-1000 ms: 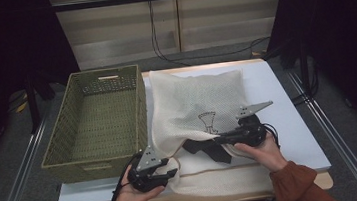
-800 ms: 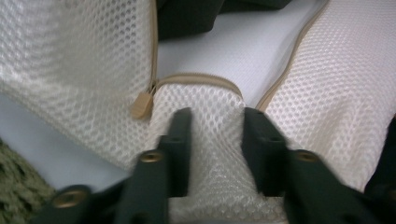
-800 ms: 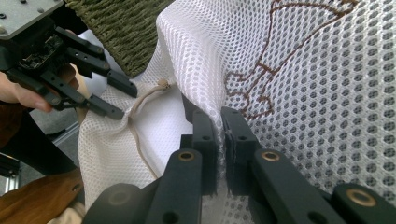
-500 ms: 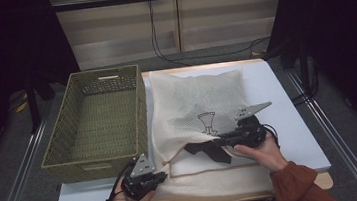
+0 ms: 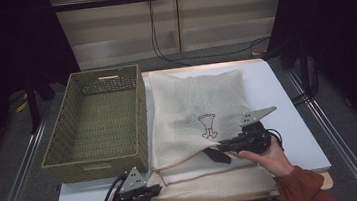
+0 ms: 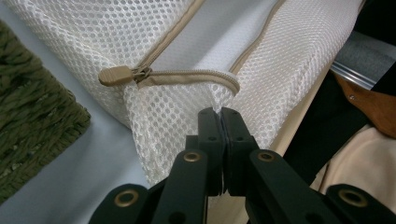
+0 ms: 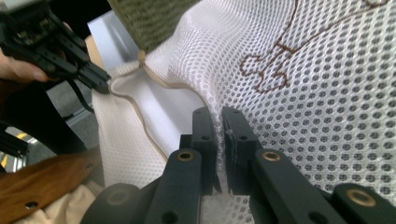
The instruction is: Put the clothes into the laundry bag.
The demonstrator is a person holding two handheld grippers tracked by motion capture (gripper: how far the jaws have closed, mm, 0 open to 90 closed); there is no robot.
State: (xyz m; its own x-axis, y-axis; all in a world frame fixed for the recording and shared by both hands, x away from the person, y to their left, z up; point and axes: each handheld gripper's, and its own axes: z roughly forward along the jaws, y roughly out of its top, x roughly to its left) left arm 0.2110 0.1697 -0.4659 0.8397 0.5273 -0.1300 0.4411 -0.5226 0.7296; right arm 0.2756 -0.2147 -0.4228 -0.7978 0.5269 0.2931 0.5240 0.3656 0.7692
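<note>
Holding the mesh laundry bag (image 5: 195, 111) open beside the basket (image 5: 99, 120), the left gripper (image 6: 221, 116) clamped its zipper edge, the right gripper (image 7: 218, 116) pinched the top layer, and spreading the mouth wider seemingly came next.

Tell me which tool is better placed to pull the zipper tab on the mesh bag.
Left, probably. The left tool pinches the mesh bag right under the zipper tab; the right tool grips the mesh farther along.
</note>
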